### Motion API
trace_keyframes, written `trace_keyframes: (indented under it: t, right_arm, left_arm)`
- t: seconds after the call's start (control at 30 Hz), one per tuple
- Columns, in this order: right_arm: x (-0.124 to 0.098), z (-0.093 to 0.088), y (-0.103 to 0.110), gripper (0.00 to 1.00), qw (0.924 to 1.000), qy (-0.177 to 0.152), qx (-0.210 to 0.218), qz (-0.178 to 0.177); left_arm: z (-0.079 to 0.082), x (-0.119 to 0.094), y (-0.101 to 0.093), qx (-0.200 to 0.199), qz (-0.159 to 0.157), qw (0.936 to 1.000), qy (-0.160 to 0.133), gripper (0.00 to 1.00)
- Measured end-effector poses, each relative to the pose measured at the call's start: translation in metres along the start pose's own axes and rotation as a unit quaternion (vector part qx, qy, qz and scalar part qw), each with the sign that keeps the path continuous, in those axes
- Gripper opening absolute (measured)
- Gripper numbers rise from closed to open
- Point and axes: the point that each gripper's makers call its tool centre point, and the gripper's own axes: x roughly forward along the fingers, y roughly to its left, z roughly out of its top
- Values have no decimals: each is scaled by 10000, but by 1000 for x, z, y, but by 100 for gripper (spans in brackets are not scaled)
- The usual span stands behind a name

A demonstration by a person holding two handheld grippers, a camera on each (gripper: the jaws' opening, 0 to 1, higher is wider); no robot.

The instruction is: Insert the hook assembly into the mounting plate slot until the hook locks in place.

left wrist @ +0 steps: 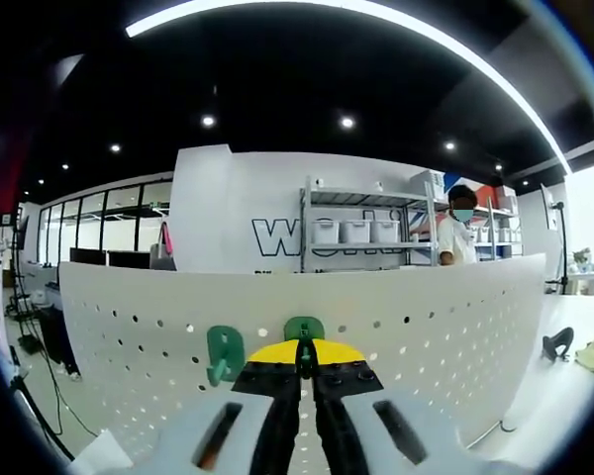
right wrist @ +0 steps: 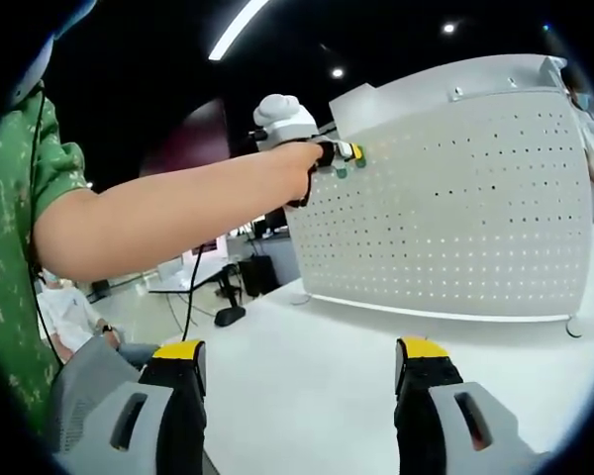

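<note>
while the person's arm (right wrist: 178, 213) reaches out level, the left gripper (left wrist: 305, 368) pinches a green hook (left wrist: 304, 330) against the pegboard (left wrist: 426, 327). the right gripper (right wrist: 299, 381) hangs back, jaws spread wide, holding nothing.

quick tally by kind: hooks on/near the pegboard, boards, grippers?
Green hooks at the pegboard: 2, one hanging free, one in the left gripper
Black hooks lying on the table: 1
White perforated pegboards: 1
Grippers: 2, left gripper, right gripper
Total: 6

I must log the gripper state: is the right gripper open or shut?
Open. In the right gripper view the right gripper has its yellow-tipped jaws wide apart, bare table between them.
</note>
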Motion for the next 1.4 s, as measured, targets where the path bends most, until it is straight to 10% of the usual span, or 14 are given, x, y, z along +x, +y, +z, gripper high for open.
trace_keyframes:
  t: [1.4]
  right_arm:
    - [0,1,-1,79,10000,-49,35,24]
  left_arm:
    - [-3,2,0,-7,208,9998,-19,3]
